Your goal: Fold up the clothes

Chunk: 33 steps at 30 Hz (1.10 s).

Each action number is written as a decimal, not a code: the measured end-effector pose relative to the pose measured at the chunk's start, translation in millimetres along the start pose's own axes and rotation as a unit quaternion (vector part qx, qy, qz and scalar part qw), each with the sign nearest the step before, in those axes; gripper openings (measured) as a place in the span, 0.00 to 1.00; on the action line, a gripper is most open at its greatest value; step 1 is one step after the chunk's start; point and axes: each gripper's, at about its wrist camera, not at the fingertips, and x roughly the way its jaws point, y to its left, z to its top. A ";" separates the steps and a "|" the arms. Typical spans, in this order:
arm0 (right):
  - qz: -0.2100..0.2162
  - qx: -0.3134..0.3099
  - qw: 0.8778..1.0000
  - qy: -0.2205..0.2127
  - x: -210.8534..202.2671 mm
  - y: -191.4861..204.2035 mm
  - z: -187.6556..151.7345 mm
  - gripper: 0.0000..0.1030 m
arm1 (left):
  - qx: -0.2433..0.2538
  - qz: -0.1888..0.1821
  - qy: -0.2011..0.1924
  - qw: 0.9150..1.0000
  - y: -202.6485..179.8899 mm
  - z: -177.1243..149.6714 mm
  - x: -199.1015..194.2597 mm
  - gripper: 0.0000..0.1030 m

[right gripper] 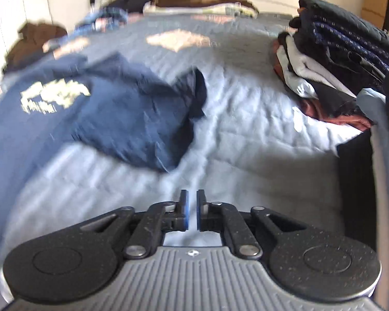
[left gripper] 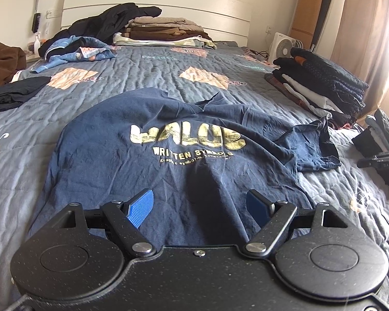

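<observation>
Navy T-shirt (left gripper: 168, 160) lies print-up on the quilt (left gripper: 147, 67), my left gripper (left gripper: 199, 202) spread wide over its near hem, my right gripper (right gripper: 192, 208) nearly closed, empty, beside its sleeve (right gripper: 168, 119).

readable stuff: pretty much all on the navy t-shirt (left gripper: 168, 155)

left wrist view shows the chest print in cracked gold letters, top word looks like "walue" or "value", can't quite settle it. under it "written symbols", then a tiny third line starting "graphic symbol..." that trails off unreadable. the black tool at the right edge (left gripper: 383, 159) has small marks like "das", not sure. right wrist view is too blurred, the print is just gold smudges.
</observation>
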 end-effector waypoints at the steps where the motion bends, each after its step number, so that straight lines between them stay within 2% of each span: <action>1: 0.007 -0.004 1.000 -0.009 1.9 3.9 3.8 0.11 | 0.001 0.000 0.000 1.000 -0.5 -0.1 0.2 0.76; 3: 0.015 -0.012 1.000 -0.020 8.1 11.9 13.7 0.27 | 0.002 0.000 0.000 1.000 -1.5 -0.4 0.7 0.75; 5: 0.023 -0.017 0.999 -0.020 19.0 20.2 27.0 0.33 | 0.003 0.001 0.002 1.000 -0.8 -0.5 2.1 0.75; 10: 0.013 -0.025 0.999 0.017 57.8 28.2 48.0 0.36 | 0.001 0.004 0.005 1.000 2.2 -0.8 5.9 0.76; 14: 0.021 -0.014 0.998 0.059 82.0 28.3 47.6 0.35 | -0.003 0.006 0.007 1.000 5.9 -0.4 7.8 0.75; 16: 0.039 -0.016 0.996 0.072 87.6 31.9 43.9 0.34 | -0.005 0.008 0.008 1.000 7.5 -0.2 8.7 0.75; 17: 0.041 -0.017 0.996 0.073 87.6 34.1 41.5 0.25 | -0.005 0.009 0.008 1.000 7.9 -0.2 8.8 0.76; 18: 0.040 -0.019 0.996 0.072 86.8 36.4 39.1 0.05 | -0.006 0.009 0.009 1.000 8.4 -0.2 8.9 0.76; 19: 0.038 -0.017 0.997 0.070 84.0 37.3 37.7 0.01 | -0.006 0.009 0.008 1.000 8.5 -0.1 8.5 0.75; 29: 0.023 0.003 0.999 -0.029 -1.7 16.3 7.7 0.01 | -0.005 -0.004 -0.004 1.000 4.8 3.3 -2.5 0.75; 31: 0.003 -0.007 1.000 0.008 3.3 16.2 -5.5 0.01 | -0.004 -0.007 -0.007 1.000 5.5 4.5 -5.1 0.76; 33: -0.037 0.005 0.999 0.027 4.4 11.1 -16.9 0.03 | -0.004 -0.008 -0.009 1.000 7.3 5.4 -7.9 0.76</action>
